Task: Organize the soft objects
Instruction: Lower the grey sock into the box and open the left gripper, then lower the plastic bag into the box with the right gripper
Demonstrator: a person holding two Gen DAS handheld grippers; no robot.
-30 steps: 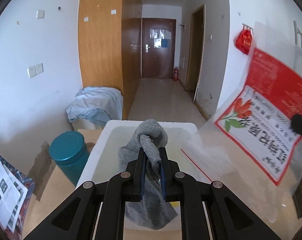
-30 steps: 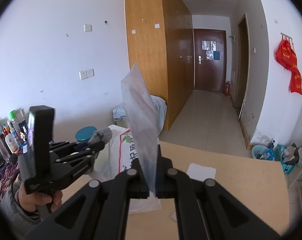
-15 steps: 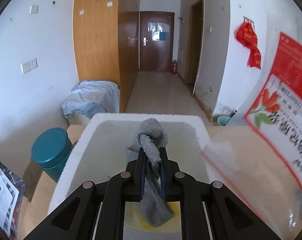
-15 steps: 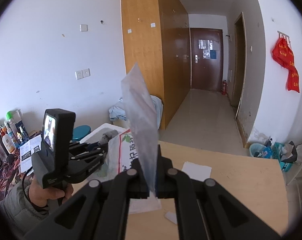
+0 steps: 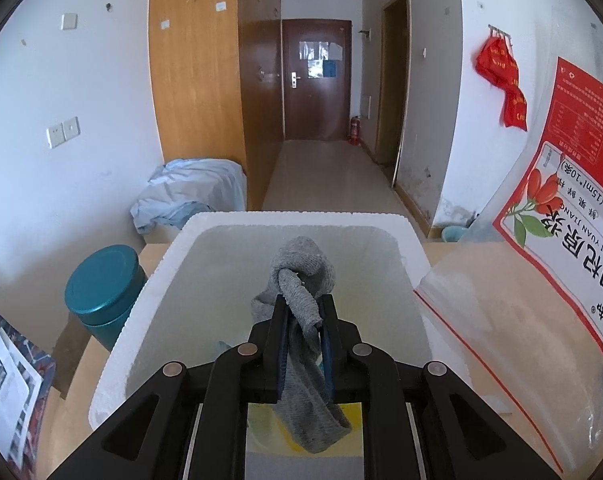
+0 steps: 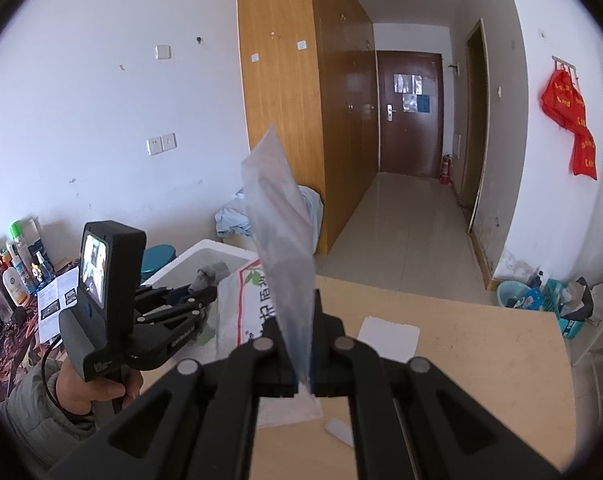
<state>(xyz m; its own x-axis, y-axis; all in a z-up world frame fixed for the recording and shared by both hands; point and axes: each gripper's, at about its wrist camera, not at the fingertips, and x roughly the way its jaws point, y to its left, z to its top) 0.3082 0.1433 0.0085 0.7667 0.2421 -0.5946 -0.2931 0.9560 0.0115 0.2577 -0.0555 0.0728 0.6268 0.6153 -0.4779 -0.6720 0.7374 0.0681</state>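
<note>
Corridor room, white walls, wood wardrobe, brown door at far end. Light wood tabletop (image 6: 481,344) carries the work.

White foam box (image 5: 149,300) sits on the tabletop, open top, directly ahead of and below the left tongs (image 5: 303,312). Teal canister (image 5: 101,284) stands just beside its left wall.

Clear plastic bag (image 5: 541,264) with red label hangs to the right of the box, its lower edge near the box's right rim. Right tongs (image 6: 303,320) are clamped narrow on the bag's edge, bag standing upright above them.

Grey sock (image 5: 301,344) is pinched in the left tongs, narrow grip; long axis runs vertical, toe end bunched above the jaws, the rest dangling below over the box interior.

Judgement: sock lies over the box, left of the bag; left hand alone is placed to drop it. Bag's mouth not visible, so which container is meant is unclear.
</note>
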